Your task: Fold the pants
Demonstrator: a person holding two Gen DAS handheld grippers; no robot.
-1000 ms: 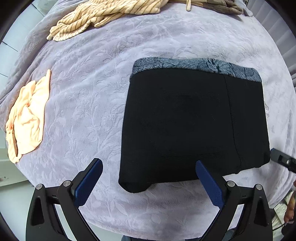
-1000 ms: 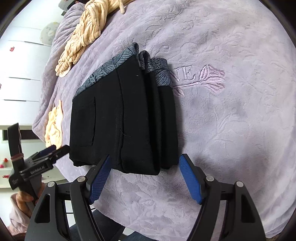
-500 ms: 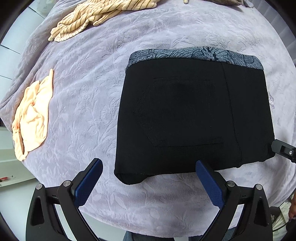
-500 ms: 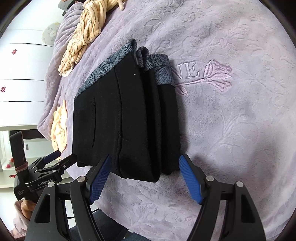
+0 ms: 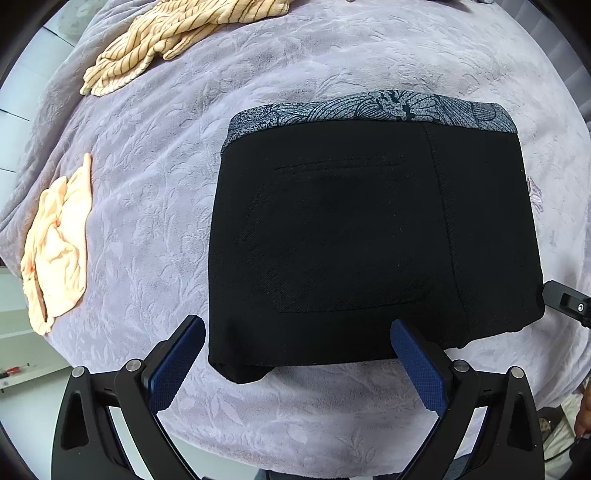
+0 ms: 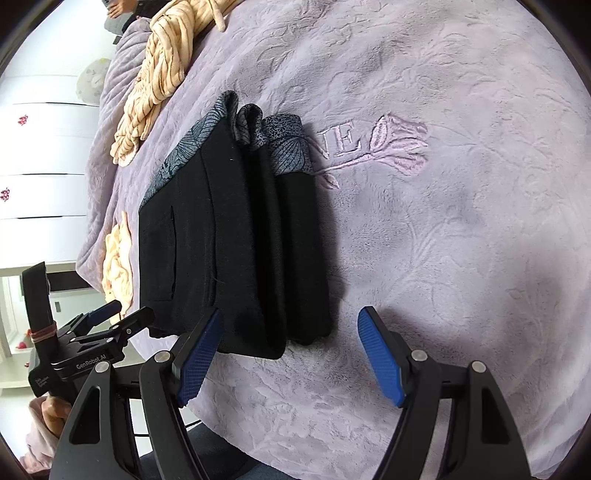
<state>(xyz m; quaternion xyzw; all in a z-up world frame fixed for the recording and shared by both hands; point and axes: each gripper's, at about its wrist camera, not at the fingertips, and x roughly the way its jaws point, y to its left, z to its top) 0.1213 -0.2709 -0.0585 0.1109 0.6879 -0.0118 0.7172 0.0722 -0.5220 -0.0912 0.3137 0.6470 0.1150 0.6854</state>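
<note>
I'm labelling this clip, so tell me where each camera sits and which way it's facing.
Left wrist: on the left gripper, facing the folded pants flat-on; its own open fingers show.
Right wrist: on the right gripper, facing the pants' stacked folds; its open fingers show.
Shared: pants, purple blanket, striped cloth, and each sees the other gripper.

Pants: black woven cloth, matt, fine twill grain; grey printed fabric band along top edge. Blanket: lilac plush, soft nap, embossed leaf pattern. Striped garment: thin cream cloth, crumpled. Peach cloth: light, wrinkled. Left gripper frame: black matt plastic, metal screws; pads: blue textured rubber.
</note>
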